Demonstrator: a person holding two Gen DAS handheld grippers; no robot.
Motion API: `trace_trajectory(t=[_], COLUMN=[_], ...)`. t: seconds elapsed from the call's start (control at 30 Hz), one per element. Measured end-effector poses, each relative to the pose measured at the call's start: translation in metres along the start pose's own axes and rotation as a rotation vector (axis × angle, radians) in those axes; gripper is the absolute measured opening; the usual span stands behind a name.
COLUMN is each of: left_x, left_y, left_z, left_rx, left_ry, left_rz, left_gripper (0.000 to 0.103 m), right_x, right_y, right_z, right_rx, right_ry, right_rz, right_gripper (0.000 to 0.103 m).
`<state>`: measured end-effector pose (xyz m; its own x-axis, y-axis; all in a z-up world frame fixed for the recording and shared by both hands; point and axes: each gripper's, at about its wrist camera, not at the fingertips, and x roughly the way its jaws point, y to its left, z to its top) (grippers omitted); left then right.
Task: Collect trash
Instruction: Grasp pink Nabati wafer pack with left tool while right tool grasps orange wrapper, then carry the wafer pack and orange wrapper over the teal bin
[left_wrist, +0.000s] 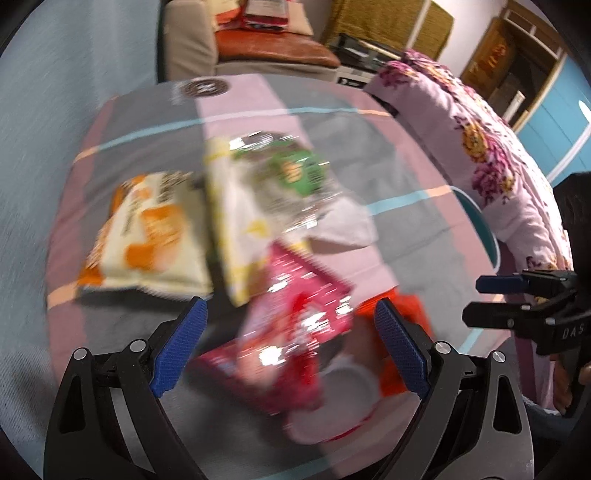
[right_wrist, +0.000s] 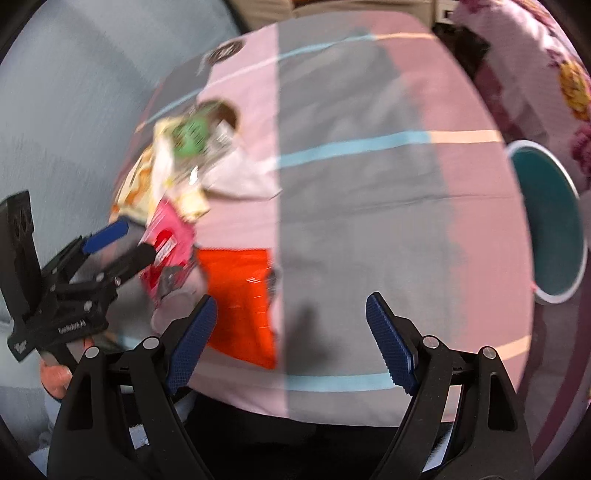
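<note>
Left wrist view: left tongs (left_wrist: 291, 343) spread wide above a pink wrapper (left_wrist: 295, 332) among blurred snack wrappers on a striped bed (right_wrist: 351, 229). Right tongs (right_wrist: 291, 339) also spread, near an orange wrapper (right_wrist: 240, 291).

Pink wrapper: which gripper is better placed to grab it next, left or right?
Left. The left gripper is open with the pink wrapper directly between its fingers. The right gripper, also open, points at bare bedsheet, with the wrapper off to its left, beyond the orange packet.
</note>
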<state>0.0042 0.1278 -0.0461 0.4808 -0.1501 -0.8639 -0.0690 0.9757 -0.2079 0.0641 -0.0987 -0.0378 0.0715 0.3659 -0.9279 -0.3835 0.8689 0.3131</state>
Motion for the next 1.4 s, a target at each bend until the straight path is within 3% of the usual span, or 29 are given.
trace_trajectory(t=[0.2, 0.4, 0.47, 0.5, 0.63, 0.93, 1.0, 1.07, 1.1, 1.4], left_x=[-0.001, 0.004, 0.008, 0.010, 0.018, 0.031, 0.030, 0.029, 0.028, 0.012], left_y=[0.032, 0.036, 0.032, 0.031, 0.026, 0.023, 0.019, 0.015, 0.014, -0.006], left_z=[-0.017, -0.027, -0.027, -0.027, -0.028, -0.029, -0.030, -0.028, -0.027, -0.011], left_rx=[-0.063, -0.054, -0.046, -0.042, -0.029, -0.023, -0.017, -0.009, -0.012, 0.004], left_ry=[0.020, 0.044, 0.052, 0.058, 0.076, 0.086, 0.071, 0.064, 0.060, 0.002], left_rz=[-0.005, -0.024, -0.027, -0.029, -0.034, -0.047, -0.054, -0.058, -0.064, -0.045], left_gripper=[0.092, 0.092, 0.092, 0.092, 0.092, 0.092, 0.086, 0.062, 0.059, 0.058], right_x=[0.029, 0.047, 0.050, 0.053, 0.053, 0.034, 0.030, 0.026, 0.025, 0.003], right_y=[0.027, 0.037, 0.037, 0.038, 0.033, 0.010, 0.005, -0.001, -0.003, -0.032], right_z=[0.002, 0.001, 0.000, 0.000, 0.001, 0.005, 0.006, 0.006, 0.007, 0.008], right_rx=[-0.029, -0.029, -0.028, -0.030, -0.028, 0.000, 0.009, 0.023, 0.026, 0.065], right_ry=[0.053, 0.077, 0.073, 0.074, 0.064, 0.005, -0.009, -0.022, -0.027, -0.089], right_rz=[0.023, 0.038, 0.041, 0.042, 0.048, 0.023, 0.019, 0.021, 0.021, 0.031], right_gripper=[0.079, 0.078, 0.067, 0.050, 0.032, 0.031, 0.031, 0.032, 0.031, 0.031])
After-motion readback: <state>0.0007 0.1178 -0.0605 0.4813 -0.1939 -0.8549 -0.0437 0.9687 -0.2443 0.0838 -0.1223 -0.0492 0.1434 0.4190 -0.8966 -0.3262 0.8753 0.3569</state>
